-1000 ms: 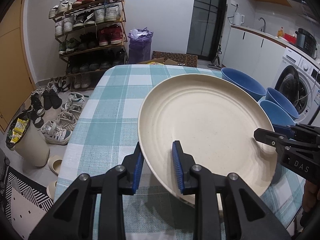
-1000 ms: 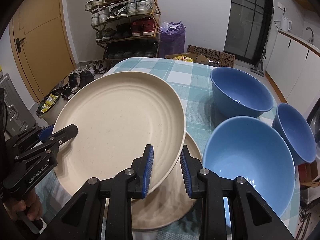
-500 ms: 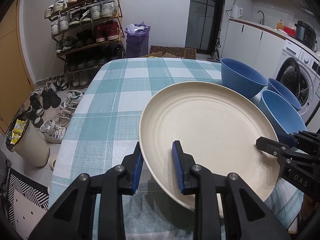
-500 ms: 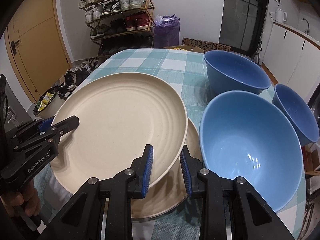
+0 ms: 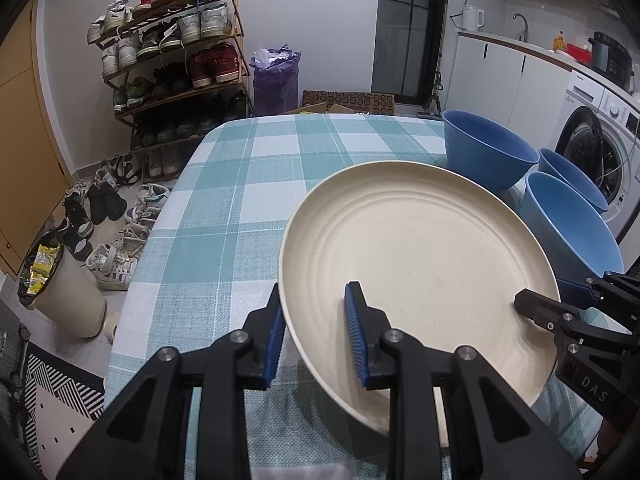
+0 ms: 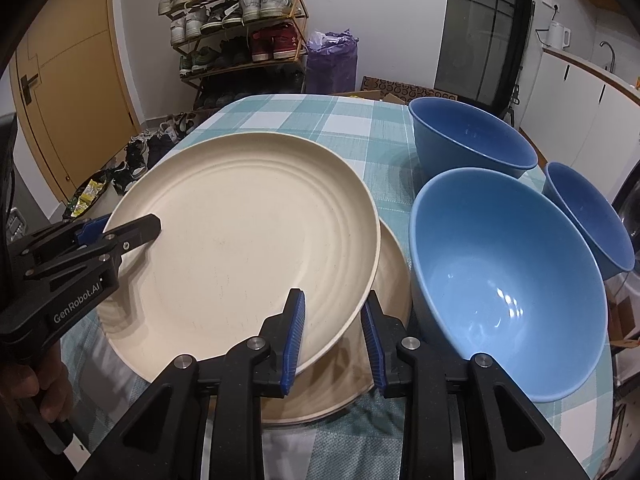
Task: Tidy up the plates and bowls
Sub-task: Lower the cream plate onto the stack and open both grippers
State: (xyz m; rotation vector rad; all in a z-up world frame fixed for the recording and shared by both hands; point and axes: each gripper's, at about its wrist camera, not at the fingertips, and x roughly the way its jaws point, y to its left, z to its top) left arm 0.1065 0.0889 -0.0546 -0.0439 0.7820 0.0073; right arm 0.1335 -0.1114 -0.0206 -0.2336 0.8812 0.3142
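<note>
- the left gripper [image 5: 316, 336] pinches one edge of the cream plate [image 5: 416, 256].
- the right gripper [image 6: 332, 336] pinches the other edge.
- a second plate [image 6: 384, 320] lies under it, beside the blue bowl [image 6: 508, 280].

My left gripper [image 5: 314, 344] is matte black, angular, with ribbed blue pads and silver screws at its joints; white "GenRobot.AI" lettering runs along its side. My right gripper [image 6: 332, 338] matches it, marked "DAS". At seven o'clock in the right view, a hand [image 6: 38, 392], apparently bare, grips the handle.
</note>
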